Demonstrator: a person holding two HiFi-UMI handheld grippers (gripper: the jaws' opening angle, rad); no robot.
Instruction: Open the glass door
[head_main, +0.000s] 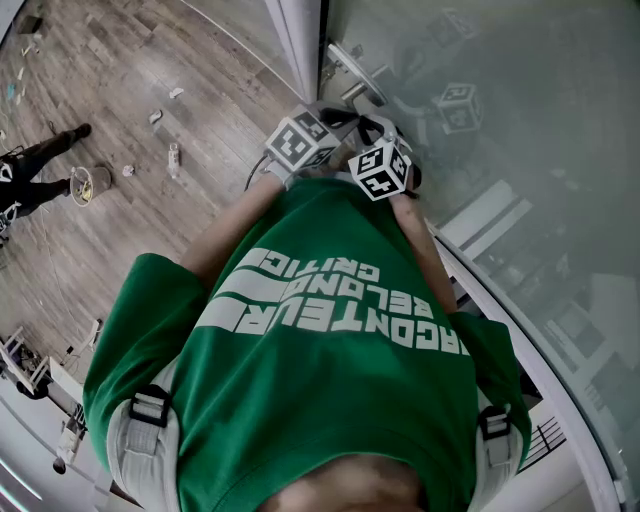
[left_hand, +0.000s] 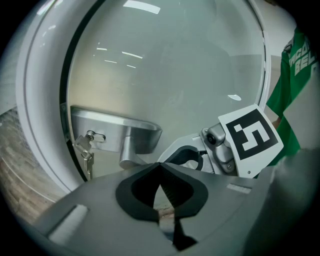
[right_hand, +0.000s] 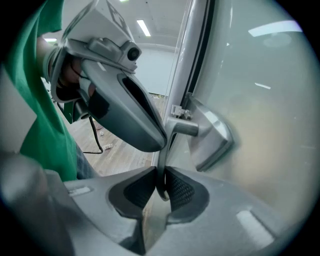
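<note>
right gripper view: right gripper (right_hand: 161, 186), fingers clamped on the thin lever of the door handle (right_hand: 181, 128), pads against both its sides. left gripper (left_hand: 160, 167) just beside the handle, fingers together, nothing between them. behind the handle, the frosted glass door (right_hand: 265, 100).

Head camera overhead; claw cameras close, sharing handle (left_hand: 115, 130).

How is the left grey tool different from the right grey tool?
The grey left tool is shut on nothing; the grey right tool pinches the silver metal door handle. The left tool sits back from that handle; the right tool touches it. Both are shut.
</note>
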